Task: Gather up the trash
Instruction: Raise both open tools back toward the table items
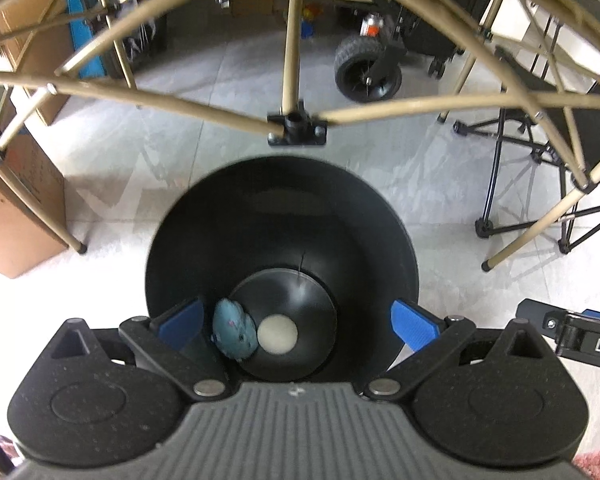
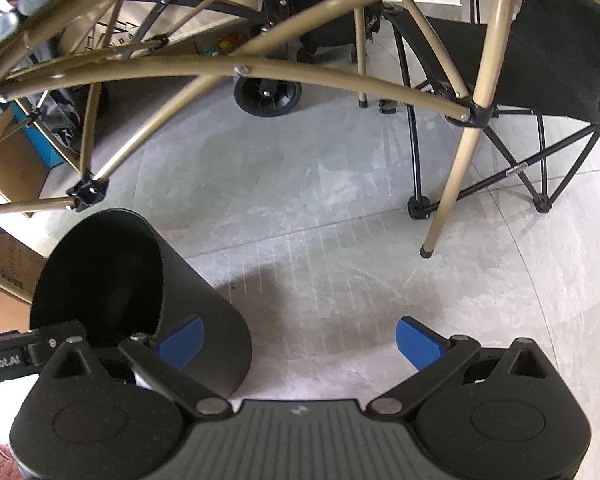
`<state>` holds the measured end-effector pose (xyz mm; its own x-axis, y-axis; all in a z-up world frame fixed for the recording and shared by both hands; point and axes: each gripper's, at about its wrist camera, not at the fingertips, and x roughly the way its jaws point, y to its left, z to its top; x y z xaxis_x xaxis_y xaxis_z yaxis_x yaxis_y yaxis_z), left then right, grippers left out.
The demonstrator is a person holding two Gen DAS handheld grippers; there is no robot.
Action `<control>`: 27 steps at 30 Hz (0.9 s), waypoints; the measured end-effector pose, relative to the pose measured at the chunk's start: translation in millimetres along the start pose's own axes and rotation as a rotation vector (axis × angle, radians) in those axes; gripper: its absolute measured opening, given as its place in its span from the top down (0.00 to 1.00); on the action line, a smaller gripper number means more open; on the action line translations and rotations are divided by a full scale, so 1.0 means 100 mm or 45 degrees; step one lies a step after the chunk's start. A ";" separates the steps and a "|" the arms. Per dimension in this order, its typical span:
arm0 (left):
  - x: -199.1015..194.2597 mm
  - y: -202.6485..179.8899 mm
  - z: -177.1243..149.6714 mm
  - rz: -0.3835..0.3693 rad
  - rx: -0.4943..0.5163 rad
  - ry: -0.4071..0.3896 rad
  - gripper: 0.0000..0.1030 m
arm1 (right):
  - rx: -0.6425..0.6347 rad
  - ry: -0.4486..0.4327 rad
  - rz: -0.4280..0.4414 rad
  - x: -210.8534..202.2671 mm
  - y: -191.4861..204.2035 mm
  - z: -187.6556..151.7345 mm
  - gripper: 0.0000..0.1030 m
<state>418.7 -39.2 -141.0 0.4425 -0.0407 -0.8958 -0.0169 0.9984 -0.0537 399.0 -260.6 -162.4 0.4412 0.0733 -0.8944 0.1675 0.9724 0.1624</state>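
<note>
The left gripper [image 1: 296,326], fingers wide and empty, hangs right over the bin [image 1: 284,216] mouth, wad [image 1: 235,334] at 9 o'clock inside; the right gripper [image 2: 300,344], equally wide, is beside it.

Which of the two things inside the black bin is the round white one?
The white disc lying in the middle of the bin floor. The other, a crumpled blue wad, sits just left of it, touching it.
</note>
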 end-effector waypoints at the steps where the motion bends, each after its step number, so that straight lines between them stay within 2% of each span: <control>1: -0.05 0.01 0.00 -0.001 0.004 -0.021 0.01 | -0.003 -0.008 0.003 -0.02 0.02 0.00 0.00; 6: -0.32 0.04 -0.01 -0.010 0.037 -0.141 0.00 | -0.034 -0.064 0.031 -0.19 0.13 0.02 0.00; 14: -0.90 0.18 -0.07 -0.026 0.058 -0.452 0.00 | -0.112 -0.217 0.144 -0.70 0.33 0.08 0.00; 18: -1.14 0.22 -0.10 -0.028 0.064 -0.575 0.00 | -0.159 -0.299 0.199 -0.95 0.45 0.09 0.00; 27: -1.54 0.38 0.11 -0.009 -0.004 -0.774 0.00 | -0.185 -0.576 0.326 -1.48 0.64 0.37 0.00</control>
<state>359.4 5.8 0.0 0.8754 -0.0171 -0.4830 -0.0142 0.9980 -0.0611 377.1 -217.3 -4.0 0.7931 0.2402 -0.5598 -0.1044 0.9590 0.2636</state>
